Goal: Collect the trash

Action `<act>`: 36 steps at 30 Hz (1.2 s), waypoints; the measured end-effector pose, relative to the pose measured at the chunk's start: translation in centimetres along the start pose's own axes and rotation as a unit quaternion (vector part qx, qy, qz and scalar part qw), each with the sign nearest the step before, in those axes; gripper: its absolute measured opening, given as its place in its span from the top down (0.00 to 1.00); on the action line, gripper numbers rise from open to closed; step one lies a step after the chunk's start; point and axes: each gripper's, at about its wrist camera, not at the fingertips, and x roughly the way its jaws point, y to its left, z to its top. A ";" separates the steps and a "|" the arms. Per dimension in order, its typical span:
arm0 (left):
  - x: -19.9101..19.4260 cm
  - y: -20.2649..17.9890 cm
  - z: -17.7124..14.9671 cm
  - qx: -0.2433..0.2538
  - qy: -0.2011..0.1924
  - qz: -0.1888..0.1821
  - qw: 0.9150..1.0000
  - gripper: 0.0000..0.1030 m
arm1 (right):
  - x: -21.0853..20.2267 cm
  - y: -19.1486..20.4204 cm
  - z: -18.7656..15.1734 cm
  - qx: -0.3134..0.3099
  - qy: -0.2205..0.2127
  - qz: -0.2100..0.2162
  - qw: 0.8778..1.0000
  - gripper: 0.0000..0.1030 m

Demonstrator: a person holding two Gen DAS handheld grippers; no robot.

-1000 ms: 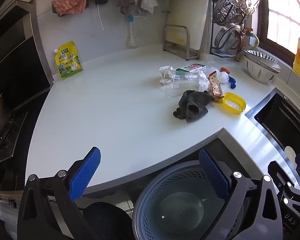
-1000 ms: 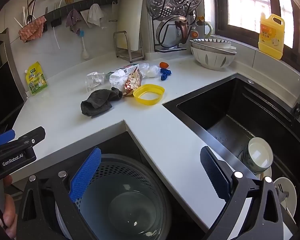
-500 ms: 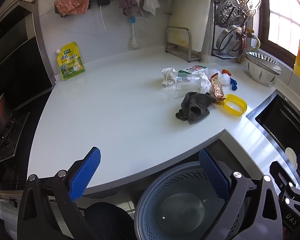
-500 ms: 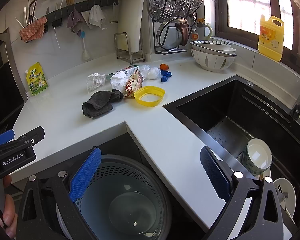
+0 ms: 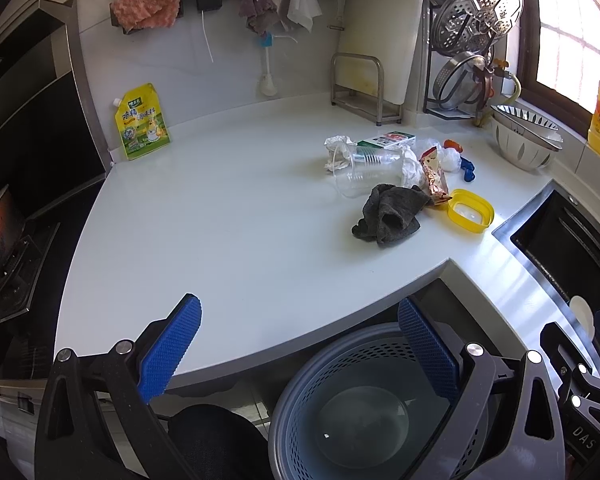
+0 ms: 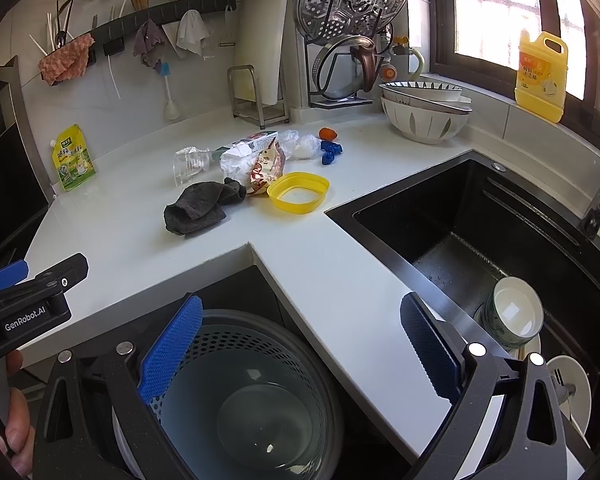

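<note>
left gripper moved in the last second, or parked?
Yes, slightly. In its own view the rag and the counter edge have drifted right and a little down, so the left gripper has swung slightly left and up. Jaws open, empty.

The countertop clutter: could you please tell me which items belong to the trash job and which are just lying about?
Job: clear plastic cup, crumpled paper, snack wrapper, perforated bin.

Lying about: grey cloth, yellow pouch, stacked bowls, detergent jug.
</note>
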 end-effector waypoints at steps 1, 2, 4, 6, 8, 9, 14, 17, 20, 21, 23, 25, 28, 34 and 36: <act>0.0 0.0 0.0 0.000 0.000 0.000 1.000 0.06 | 0.0 0.0 0.0 0.000 0.000 0.001 1.000 0.08; 0.0 0.0 0.1 0.000 0.000 0.000 1.000 0.06 | 0.0 0.0 0.0 0.000 -0.001 0.000 1.000 0.08; 0.1 0.1 0.1 -0.001 0.000 0.000 1.000 0.06 | 0.0 0.0 0.0 0.000 0.000 0.000 1.000 0.08; 0.1 0.1 0.1 -0.001 0.000 0.000 1.000 0.06 | 0.0 0.0 0.0 0.000 0.000 0.000 1.000 0.08; 0.0 0.1 0.0 -0.001 0.000 -0.001 1.000 0.06 | -0.1 0.0 0.0 0.000 -0.001 0.001 1.000 0.08; 0.0 0.1 0.0 -0.001 0.000 -0.001 1.000 0.06 | -0.1 0.0 0.0 0.000 0.000 0.001 1.000 0.08; 0.0 0.1 0.0 -0.001 -0.001 0.001 1.000 0.06 | 0.0 0.0 0.0 0.000 0.000 0.000 1.000 0.08; 0.0 0.2 0.0 -0.002 -0.002 0.001 1.000 0.06 | 0.0 0.1 0.0 0.000 0.000 0.000 1.000 0.08; -0.1 0.2 0.1 0.000 -0.003 0.002 1.000 0.06 | 0.0 0.1 0.0 0.000 0.001 0.002 1.000 0.08; -0.1 0.3 0.1 0.000 -0.004 0.002 1.000 0.06 | 0.0 0.1 0.0 0.001 0.001 0.002 1.000 0.08; -0.1 0.1 0.0 0.000 -0.004 0.003 1.000 0.06 | 0.0 0.2 0.0 0.000 0.001 0.003 1.000 0.08; -0.1 0.2 0.1 0.000 -0.005 0.002 1.000 0.06 | 0.1 0.2 0.0 0.001 0.001 0.003 1.000 0.08; -0.1 0.2 -0.1 0.000 -0.005 0.002 1.000 0.06 | 0.1 0.2 -0.1 0.002 0.002 0.005 1.000 0.08; 0.1 0.4 0.0 -0.004 -0.004 0.000 1.000 0.06 | 0.2 0.2 -0.1 0.004 0.002 0.007 1.000 0.08; -0.1 0.1 -0.1 -0.002 -0.004 0.004 1.000 0.06 | 0.3 0.2 -0.1 0.004 0.002 0.009 1.000 0.08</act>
